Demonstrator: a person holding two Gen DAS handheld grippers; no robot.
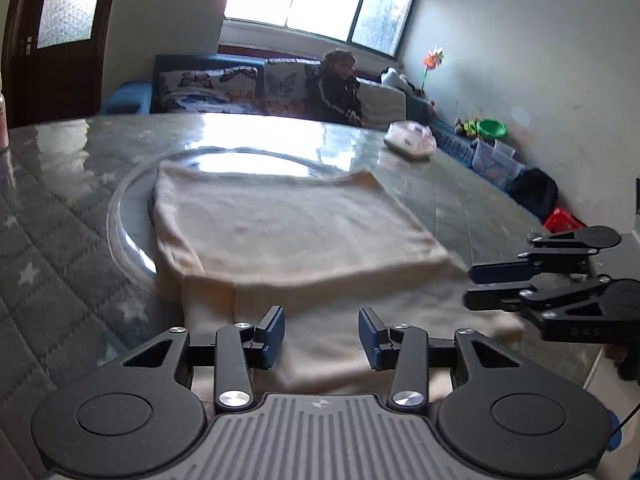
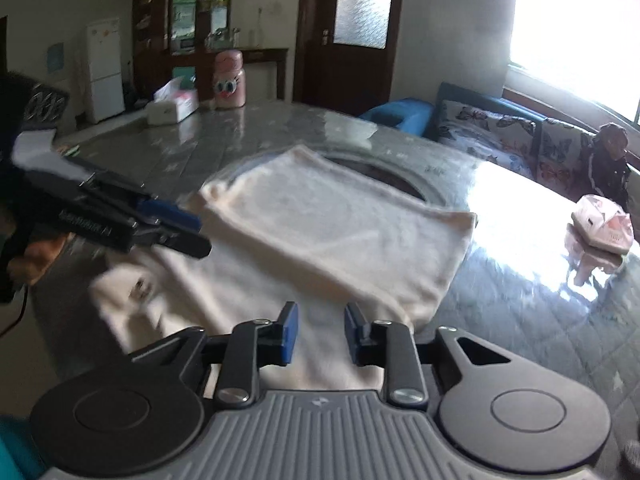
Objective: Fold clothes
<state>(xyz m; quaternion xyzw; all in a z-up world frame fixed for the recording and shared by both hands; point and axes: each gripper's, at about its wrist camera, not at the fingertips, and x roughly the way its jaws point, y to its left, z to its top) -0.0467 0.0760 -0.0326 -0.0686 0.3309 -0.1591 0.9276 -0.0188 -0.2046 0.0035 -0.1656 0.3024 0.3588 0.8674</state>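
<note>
- The table [image 1: 60, 216] has a grey quilted cover with pale stars under a shiny clear sheet, and a round glass turntable [image 1: 128, 216] sits on its middle.
- The cream garment [image 1: 288, 224] lies flat on the table, partly over the turntable, with its far part folded over the near part; the near edge reaches toward both grippers.
- The left gripper [image 1: 321, 338] hovers low over the near edge of the garment; its blue-padded jaws stand apart and nothing is between them.
- The right gripper [image 2: 317, 335] is also above the near part of the garment, jaws parted with only cloth seen below the gap, so it holds nothing.
- In the left wrist view the right gripper comes in from the right side, near the garment's right corner.
- A pink-and-white pack [image 1: 410, 138] rests on the far right part of the table.
- On the sofa [image 1: 224, 84] behind the table, with butterfly cushions, sits a person [image 1: 340, 88].
- In the right wrist view, a pink jar [image 2: 229, 80] and a tissue box [image 2: 172, 106] stand at the table's far edge.
</note>
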